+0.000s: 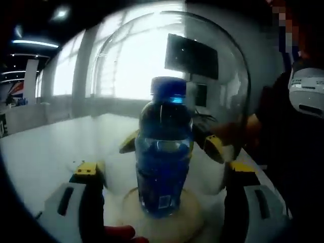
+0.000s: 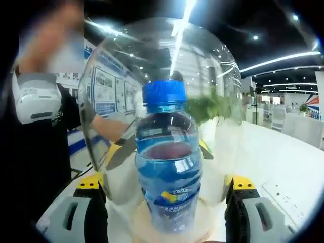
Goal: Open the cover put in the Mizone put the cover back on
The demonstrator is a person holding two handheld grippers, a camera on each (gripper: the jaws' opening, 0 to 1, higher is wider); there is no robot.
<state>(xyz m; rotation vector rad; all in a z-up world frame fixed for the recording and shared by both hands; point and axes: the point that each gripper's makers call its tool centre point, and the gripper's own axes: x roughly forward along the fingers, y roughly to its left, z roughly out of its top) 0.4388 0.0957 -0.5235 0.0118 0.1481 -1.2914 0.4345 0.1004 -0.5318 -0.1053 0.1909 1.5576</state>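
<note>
Left gripper view shows that gripper's two fingers (image 1: 164,190) spread wide, one at the left and one at the right of a clear glass dome cover (image 1: 202,61). Between them the blue Mizone bottle (image 1: 164,157) stands upright on a round pale base (image 1: 190,215) on the white table (image 1: 45,152), with the dome around it. Through the glass, the yellow-tipped fingers of the other gripper appear at the far side of the dome, close against its wall. At the right edge a person in dark clothing (image 1: 288,152) stands near the table.

Right gripper view has the same person at the left, then that gripper's fingers (image 2: 164,190) parted either side of the dome, not clearly pressing the glass. The bottle's blue cap (image 2: 164,96) sits in the middle, and the opposite gripper's fingers show through the glass behind it.

My reading is that the bottle is already in place under the cover. Whether the dome's rim is fully seated on the base I cannot tell, so what remains is at most settling it and drawing both grippers away.
</note>
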